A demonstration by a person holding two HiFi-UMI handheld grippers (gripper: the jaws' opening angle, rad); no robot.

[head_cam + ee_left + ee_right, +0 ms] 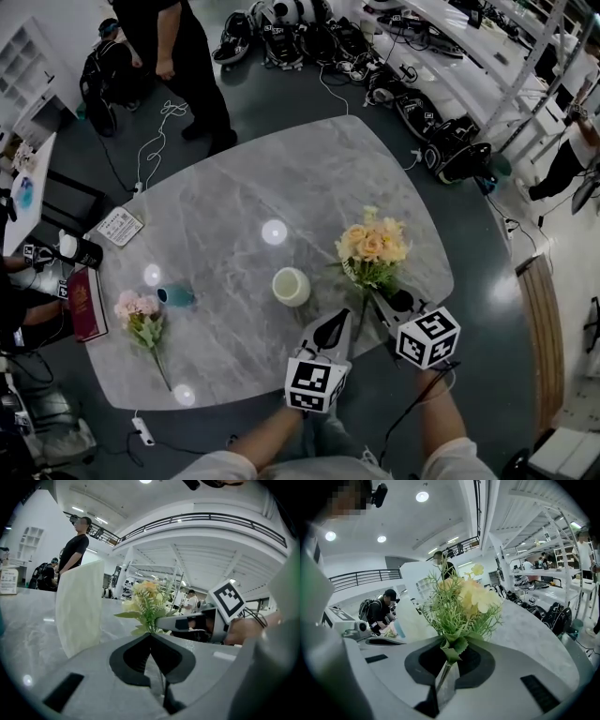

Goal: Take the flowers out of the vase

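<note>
A bunch of yellow flowers (373, 246) is held by its stem over the near right part of the grey table (309, 178). My right gripper (374, 297) is shut on that stem (446, 673), just under the leaves. The blooms (465, 597) fill the right gripper view. The cream vase (291, 286) stands empty to the left of the bunch and looms close in the left gripper view (79, 606). My left gripper (341, 318) is shut with nothing between its jaws, beside the stem's lower end. Past its tip (151, 634) I see the yellow flowers (146, 597) and the right gripper (201, 623).
A pink flower bunch (141, 314) lies on the table's left side beside a teal object (175, 296). A red book (82, 302), a black cylinder (80, 251) and a card (120, 226) sit at the left edge. A person (178, 56) stands beyond the table; bags and cables cover the floor.
</note>
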